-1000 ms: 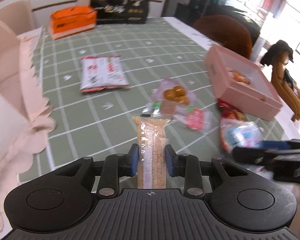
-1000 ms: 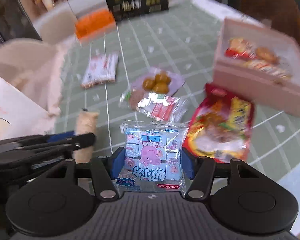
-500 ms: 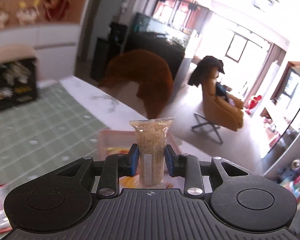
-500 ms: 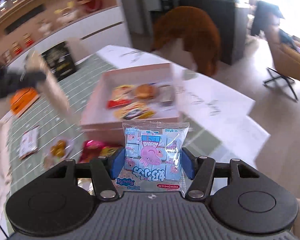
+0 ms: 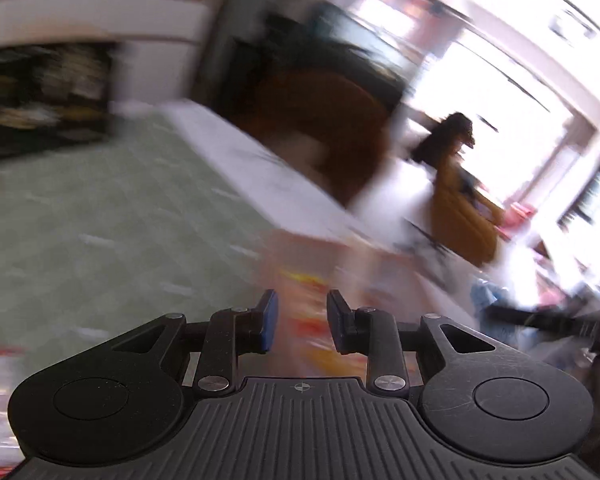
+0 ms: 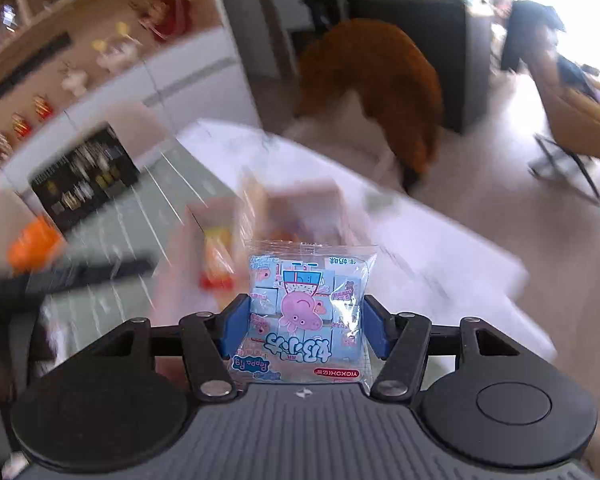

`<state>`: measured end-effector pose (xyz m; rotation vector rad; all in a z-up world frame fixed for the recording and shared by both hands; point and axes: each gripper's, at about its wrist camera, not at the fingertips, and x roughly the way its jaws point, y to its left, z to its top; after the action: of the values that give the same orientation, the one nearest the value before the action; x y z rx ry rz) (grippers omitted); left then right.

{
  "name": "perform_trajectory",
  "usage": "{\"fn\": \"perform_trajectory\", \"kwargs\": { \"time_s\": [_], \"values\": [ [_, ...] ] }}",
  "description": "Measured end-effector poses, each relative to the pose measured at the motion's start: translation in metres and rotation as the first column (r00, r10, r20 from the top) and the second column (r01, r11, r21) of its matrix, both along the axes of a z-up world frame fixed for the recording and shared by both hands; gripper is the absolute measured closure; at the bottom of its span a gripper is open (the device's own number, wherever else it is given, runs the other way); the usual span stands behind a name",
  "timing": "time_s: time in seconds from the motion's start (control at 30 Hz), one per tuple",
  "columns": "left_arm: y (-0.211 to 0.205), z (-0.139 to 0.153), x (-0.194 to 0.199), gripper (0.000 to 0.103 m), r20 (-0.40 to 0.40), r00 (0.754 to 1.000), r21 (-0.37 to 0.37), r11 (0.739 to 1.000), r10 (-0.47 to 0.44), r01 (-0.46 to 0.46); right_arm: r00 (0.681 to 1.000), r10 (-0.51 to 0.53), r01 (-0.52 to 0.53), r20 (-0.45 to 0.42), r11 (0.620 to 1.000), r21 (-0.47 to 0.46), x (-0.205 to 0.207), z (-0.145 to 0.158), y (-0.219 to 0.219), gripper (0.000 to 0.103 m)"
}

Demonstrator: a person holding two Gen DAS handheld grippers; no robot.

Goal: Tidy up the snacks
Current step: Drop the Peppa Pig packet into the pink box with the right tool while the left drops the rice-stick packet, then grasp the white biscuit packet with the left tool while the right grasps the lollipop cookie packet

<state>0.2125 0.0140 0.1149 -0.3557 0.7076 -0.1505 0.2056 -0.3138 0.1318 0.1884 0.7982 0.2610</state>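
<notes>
Yellow and red packets point(image 6: 216, 256) are made out, blurred, in the pink box point(image 6: 300, 204). Just before the box, a blue cartoon-pig snack bag point(image 6: 306, 300) is clamped by the right gripper point(image 6: 306, 318), its jaws just eased slightly wider. Over the box, the left gripper point(image 5: 298, 320) is seen narrowly parted, just closing, with nothing between. A brown chair point(image 6: 372, 80) is seen beyond the box.

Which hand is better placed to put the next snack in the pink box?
Right. The right tongs are shut on the blue Peppa Pig packet, with the blurred pink box just ahead. The left tongs have nothing between them.
</notes>
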Motion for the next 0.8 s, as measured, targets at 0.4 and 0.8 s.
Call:
{"fn": "perform_trajectory", "kwargs": {
  "time_s": [0.4,0.8],
  "values": [
    [0.181,-0.067,-0.071,0.072,-0.226,0.864,0.081,0.892,0.450,-0.444,0.996,0.045,-0.046,-0.082,0.999,-0.005,0.003,-0.044,0.022,0.036],
    [0.087,-0.082,-0.071,0.065,-0.193,0.972,0.134,0.985,0.135,-0.110,0.981,0.173,-0.182,-0.089,0.977,-0.112,-0.068,-0.065,0.054,0.036]
  ]
}}
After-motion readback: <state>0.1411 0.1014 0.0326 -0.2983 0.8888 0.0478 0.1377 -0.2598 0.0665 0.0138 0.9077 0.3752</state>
